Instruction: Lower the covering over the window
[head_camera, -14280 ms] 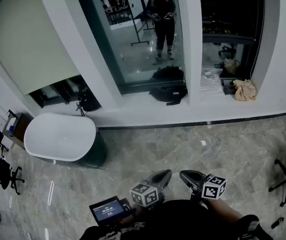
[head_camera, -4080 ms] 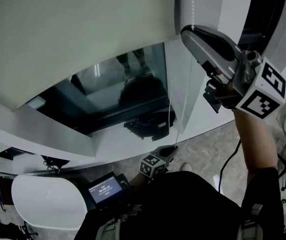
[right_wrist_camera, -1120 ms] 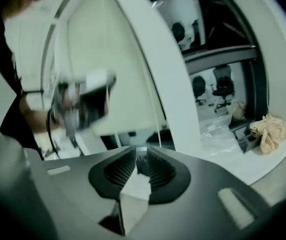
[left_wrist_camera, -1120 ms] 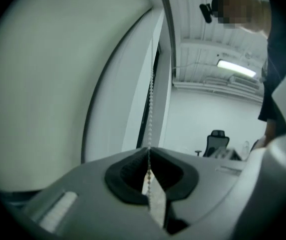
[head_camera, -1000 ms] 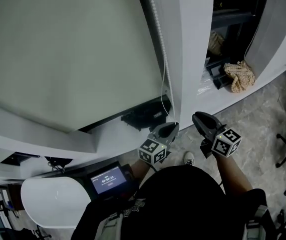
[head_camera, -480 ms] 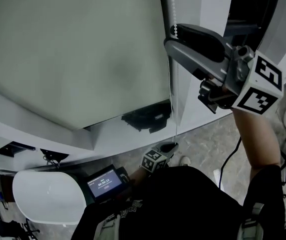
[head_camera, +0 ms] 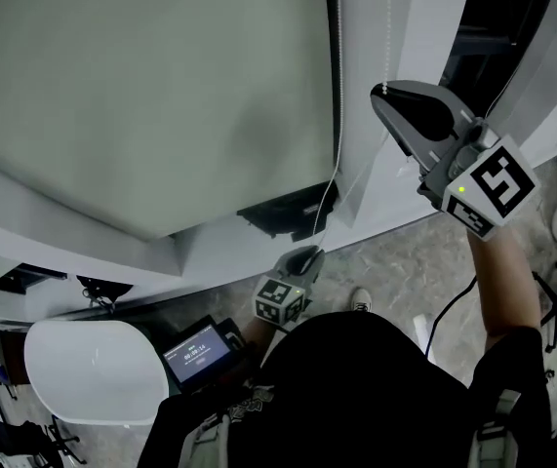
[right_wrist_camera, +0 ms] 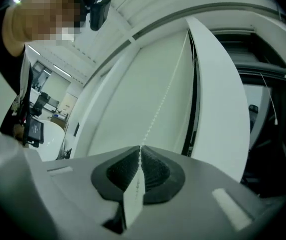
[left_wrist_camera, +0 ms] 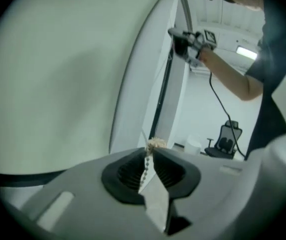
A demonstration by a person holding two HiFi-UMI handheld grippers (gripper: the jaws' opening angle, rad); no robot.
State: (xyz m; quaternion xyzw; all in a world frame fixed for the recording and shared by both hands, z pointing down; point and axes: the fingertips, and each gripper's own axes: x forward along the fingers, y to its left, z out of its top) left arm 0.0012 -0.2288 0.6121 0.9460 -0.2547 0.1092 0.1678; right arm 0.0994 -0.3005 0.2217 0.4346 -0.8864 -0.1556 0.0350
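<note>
window wall of an office, pale blind [head_camera: 141, 96] down over most of the glass, only a dark strip of window [head_camera: 283, 214] showing under its lower edge. right gripper [head_camera: 385, 94] up high beside the white pillar [head_camera: 366, 27], jaws just now closing, tips pinched together on the bead chain [head_camera: 340, 115]. left gripper [head_camera: 307, 257] low near the sill [head_camera: 210, 252], above the stone floor [head_camera: 405, 266], jaws just now easing apart a little, tips close against the same chain running between them.

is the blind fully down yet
Not fully. The blind's bottom edge hangs above the sill, with a strip of dark glass showing below it.
</note>
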